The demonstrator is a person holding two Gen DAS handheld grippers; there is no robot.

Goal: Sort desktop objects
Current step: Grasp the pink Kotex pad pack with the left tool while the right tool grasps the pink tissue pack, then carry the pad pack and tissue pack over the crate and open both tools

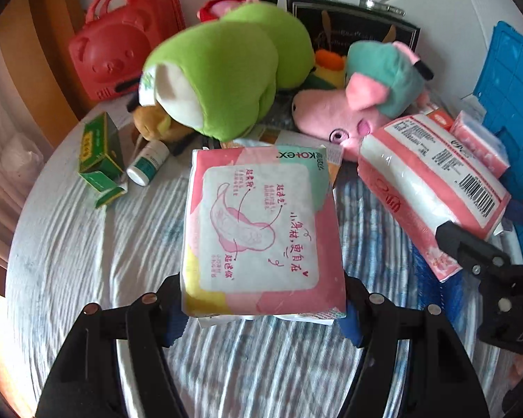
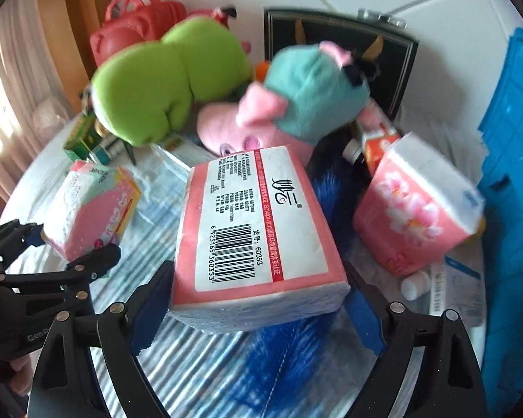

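My left gripper [image 1: 261, 310] is shut on a pink Kotex pad pack [image 1: 261, 230] and holds it above the striped cloth; the pack also shows in the right wrist view [image 2: 94, 209]. My right gripper [image 2: 258, 303] is shut on a pink tissue pack with a barcode [image 2: 258, 230], lifted off the cloth; it shows at the right of the left wrist view [image 1: 436, 188]. A second pink floral tissue pack [image 2: 418, 209] lies to its right.
A green plush [image 1: 226, 69] and a pink pig plush [image 1: 359, 104] lie behind. A green box [image 1: 99, 149], a white bottle [image 1: 148, 163], a red bear case [image 1: 118, 45], a black box [image 1: 359, 28] and a blue crate [image 1: 512, 104] ring the round table. A small white bottle [image 2: 415, 285] lies at the right.
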